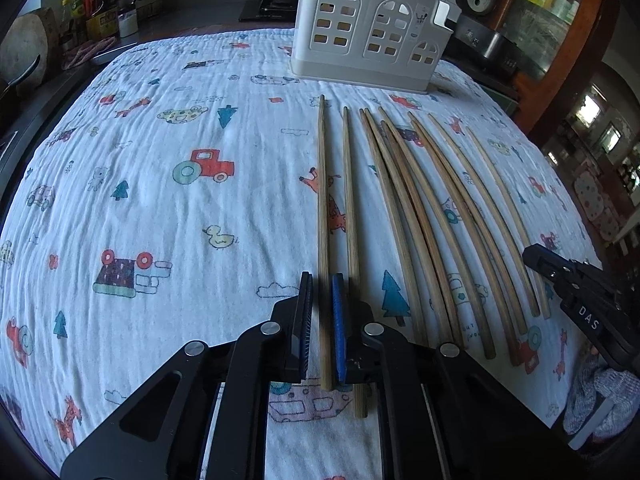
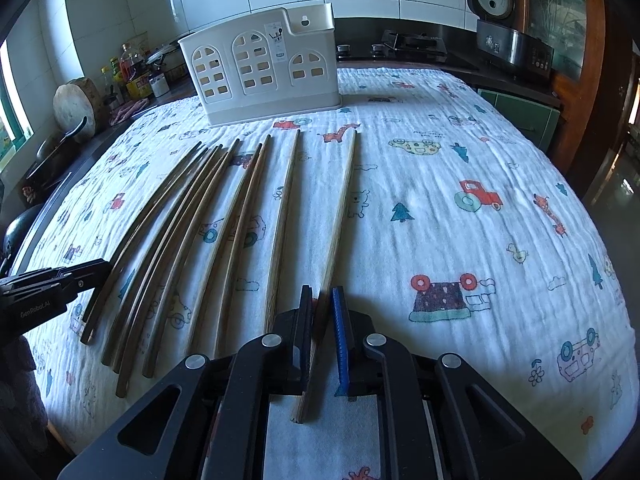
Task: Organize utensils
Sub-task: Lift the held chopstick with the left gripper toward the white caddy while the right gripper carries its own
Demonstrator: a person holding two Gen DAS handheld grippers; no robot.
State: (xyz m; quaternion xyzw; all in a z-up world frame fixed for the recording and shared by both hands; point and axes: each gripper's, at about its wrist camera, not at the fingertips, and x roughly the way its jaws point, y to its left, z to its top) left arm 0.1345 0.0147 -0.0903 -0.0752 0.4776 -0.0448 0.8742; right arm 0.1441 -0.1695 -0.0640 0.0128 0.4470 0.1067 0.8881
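One chopstick [image 1: 323, 216] is pinched by the left gripper [image 1: 321, 292], another chopstick [image 2: 340, 208] by the right gripper [image 2: 323, 300]; gripped near their ends, both could pivot and slip when lifted.

White cloth with cartoon prints, pale wooden chopsticks, white holder

The cloth [image 1: 160, 208] is white, printed with red tractors, teal trees, orange giraffes and a yellow duck. The chopsticks [image 1: 404, 216] are light tan wood; in the right wrist view the ones to the left look darker brown. The utensil holder [image 2: 264, 68] is white with window-shaped cut-outs. Both the left gripper [image 1: 321, 284] and the right gripper [image 2: 322, 296] are black with blue pads.
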